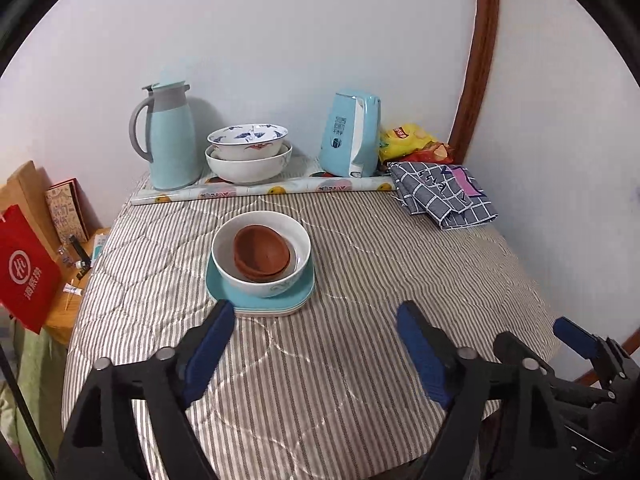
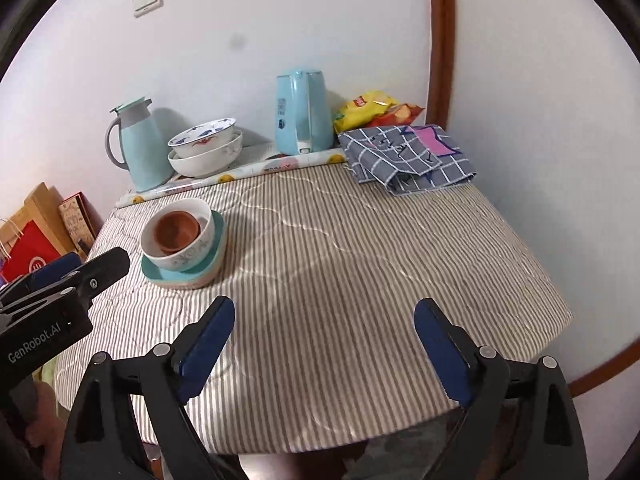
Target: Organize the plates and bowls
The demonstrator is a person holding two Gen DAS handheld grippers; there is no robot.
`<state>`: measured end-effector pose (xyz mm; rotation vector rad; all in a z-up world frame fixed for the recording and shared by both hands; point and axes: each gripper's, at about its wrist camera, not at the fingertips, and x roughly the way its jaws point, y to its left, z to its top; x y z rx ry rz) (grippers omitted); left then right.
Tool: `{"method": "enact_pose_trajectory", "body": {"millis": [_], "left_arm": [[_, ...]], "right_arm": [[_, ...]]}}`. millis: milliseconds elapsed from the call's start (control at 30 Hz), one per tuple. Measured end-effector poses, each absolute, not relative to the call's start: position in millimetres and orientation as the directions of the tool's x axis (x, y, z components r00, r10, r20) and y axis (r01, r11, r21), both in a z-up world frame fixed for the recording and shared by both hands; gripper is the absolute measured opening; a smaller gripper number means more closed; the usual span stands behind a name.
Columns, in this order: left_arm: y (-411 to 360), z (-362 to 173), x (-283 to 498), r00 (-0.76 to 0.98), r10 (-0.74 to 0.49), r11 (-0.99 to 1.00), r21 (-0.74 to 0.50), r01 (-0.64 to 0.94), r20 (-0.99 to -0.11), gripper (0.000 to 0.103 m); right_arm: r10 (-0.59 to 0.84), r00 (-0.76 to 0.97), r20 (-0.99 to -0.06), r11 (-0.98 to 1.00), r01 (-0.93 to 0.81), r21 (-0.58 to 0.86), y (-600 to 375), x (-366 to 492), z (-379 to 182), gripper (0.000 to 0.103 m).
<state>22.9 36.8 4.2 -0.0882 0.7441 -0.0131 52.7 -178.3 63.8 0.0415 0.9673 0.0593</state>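
A stack stands on the striped table: teal plates (image 1: 224, 286) (image 2: 218, 240) carry a white bowl (image 1: 256, 284) (image 2: 192, 256), which holds brown bowls (image 1: 262, 254) (image 2: 174, 232). Two more white bowls, the upper one (image 1: 248, 140) (image 2: 204, 132) with blue and red pattern, are nested in a plain one (image 1: 248, 168) (image 2: 208, 162) at the back. My left gripper (image 1: 316, 316) is open and empty, just in front of the stack. My right gripper (image 2: 324, 312) is open and empty over bare cloth to the right of the stack.
A teal thermos jug (image 1: 172, 140) (image 2: 140, 144), a teal kettle (image 1: 352, 132) (image 2: 304, 112), snack bags (image 1: 412, 140) (image 2: 372, 110) and a folded checked cloth (image 1: 444, 192) (image 2: 408, 156) line the back. A rolled sheet (image 1: 260, 190) lies across. Paper bags (image 1: 28, 256) stand left of the table.
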Motion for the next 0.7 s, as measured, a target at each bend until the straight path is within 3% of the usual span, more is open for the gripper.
{"method": "enact_pose_trajectory", "body": {"millis": [700], "left_arm": [[24,5,7,0.729,-0.054,0.995,-0.099,-0.019,-0.683,0.086]], "right_arm": [[0.023,0.571,-0.820,0.999,0.018,0.041,-201,30,72,0.091]]}}
